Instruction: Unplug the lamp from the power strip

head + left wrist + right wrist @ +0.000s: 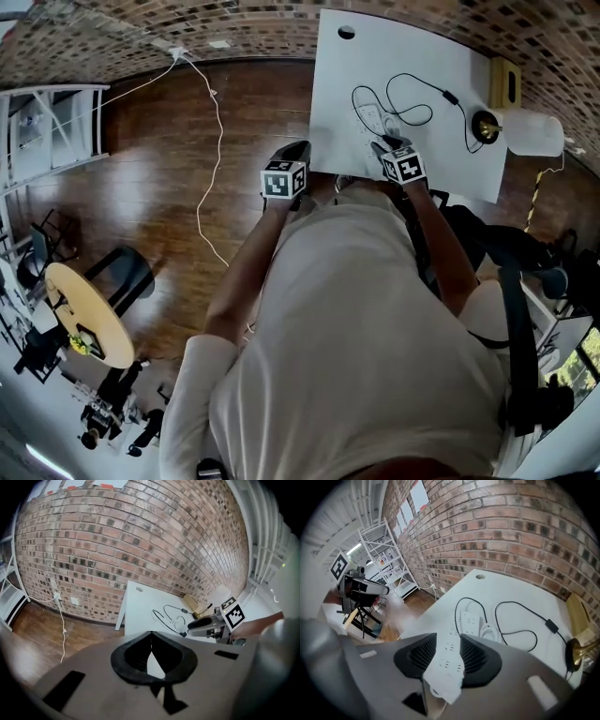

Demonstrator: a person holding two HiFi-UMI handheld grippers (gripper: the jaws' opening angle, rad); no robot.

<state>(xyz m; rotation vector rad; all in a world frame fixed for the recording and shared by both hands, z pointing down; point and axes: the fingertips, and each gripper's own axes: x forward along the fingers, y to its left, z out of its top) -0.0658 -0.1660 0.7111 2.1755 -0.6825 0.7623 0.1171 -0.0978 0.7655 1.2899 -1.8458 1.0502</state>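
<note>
**Brick wall (pixel 117 541), white table (pixel 422 56)**

Lamp (pixel 525 133) sits at the table's right end and the power strip (pixel 449 660) mid-table. Right gripper (pixel 387 143) hovers over the strip, jaws wide, not squeezing it. Left gripper (pixel 298 148) is pinched closed, empty.

Power strip (pixel 469 623) on table (pixel 412 47), lamp (pixel 525 134) at right.

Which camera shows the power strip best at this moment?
The right gripper view: the power strip appears close up between the open right tongs, its sockets plain to see. The head view shows it small, white on the white table. The left gripper view shows only a faint far-off patch.
</note>
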